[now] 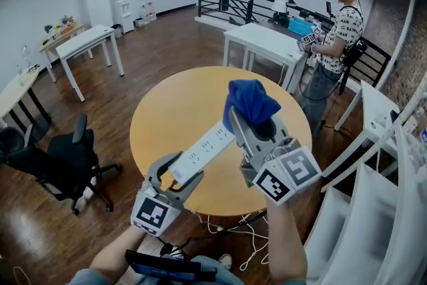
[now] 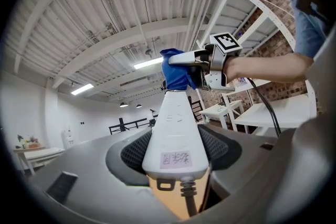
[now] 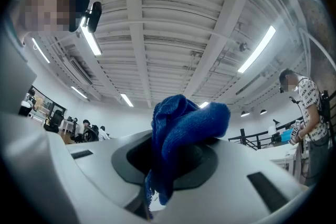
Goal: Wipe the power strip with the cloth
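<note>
A white power strip is held off the round wooden table, and my left gripper is shut on its cord end. In the left gripper view the power strip runs away from my left gripper between the two pads. A bunched blue cloth is clamped in my right gripper, which is shut on it. The cloth meets the strip's far end, with the right gripper behind it. In the right gripper view the cloth fills the jaws of the right gripper, and the strip is hidden.
A person stands at the back right beside white tables. A black office chair is at the left. White shelving lines the right side. Cables lie on the floor under the round table.
</note>
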`<state>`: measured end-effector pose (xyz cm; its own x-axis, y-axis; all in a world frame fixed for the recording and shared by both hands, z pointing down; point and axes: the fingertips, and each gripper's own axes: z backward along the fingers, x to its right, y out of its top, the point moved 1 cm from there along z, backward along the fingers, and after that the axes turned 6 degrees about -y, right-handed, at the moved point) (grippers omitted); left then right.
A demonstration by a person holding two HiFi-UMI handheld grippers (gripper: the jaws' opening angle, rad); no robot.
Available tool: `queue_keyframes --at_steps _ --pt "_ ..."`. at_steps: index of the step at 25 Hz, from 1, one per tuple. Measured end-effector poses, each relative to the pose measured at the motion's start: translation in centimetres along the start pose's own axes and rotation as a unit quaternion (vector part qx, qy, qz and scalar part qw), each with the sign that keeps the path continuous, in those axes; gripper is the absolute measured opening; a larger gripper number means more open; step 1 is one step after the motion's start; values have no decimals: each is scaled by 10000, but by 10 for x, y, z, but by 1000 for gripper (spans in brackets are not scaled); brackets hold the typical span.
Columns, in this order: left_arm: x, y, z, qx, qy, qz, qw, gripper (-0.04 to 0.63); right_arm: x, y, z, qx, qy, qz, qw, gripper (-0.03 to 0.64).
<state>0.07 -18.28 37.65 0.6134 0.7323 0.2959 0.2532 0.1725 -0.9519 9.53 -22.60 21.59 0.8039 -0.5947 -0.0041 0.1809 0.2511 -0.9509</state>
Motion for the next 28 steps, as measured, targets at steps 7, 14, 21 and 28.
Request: queue_keyframes --at_steps 7,14,21,28 --pt "-1 2 -5 5 48 4 10000 279 -6 -4 3 32 -57 34 10000 66" --pt "-7 5 -7 -9 117 54 9999 279 -32 -15 0 -1 186 -119 9998 67" --pt "-7 11 -13 18 151 79 9999 279 -58 -30 0 -100 482 -289 9984 66" --pt "-10 14 -15 67 198 -13 9998 279 -95 -44 1 -253 887 -423 9948 66"
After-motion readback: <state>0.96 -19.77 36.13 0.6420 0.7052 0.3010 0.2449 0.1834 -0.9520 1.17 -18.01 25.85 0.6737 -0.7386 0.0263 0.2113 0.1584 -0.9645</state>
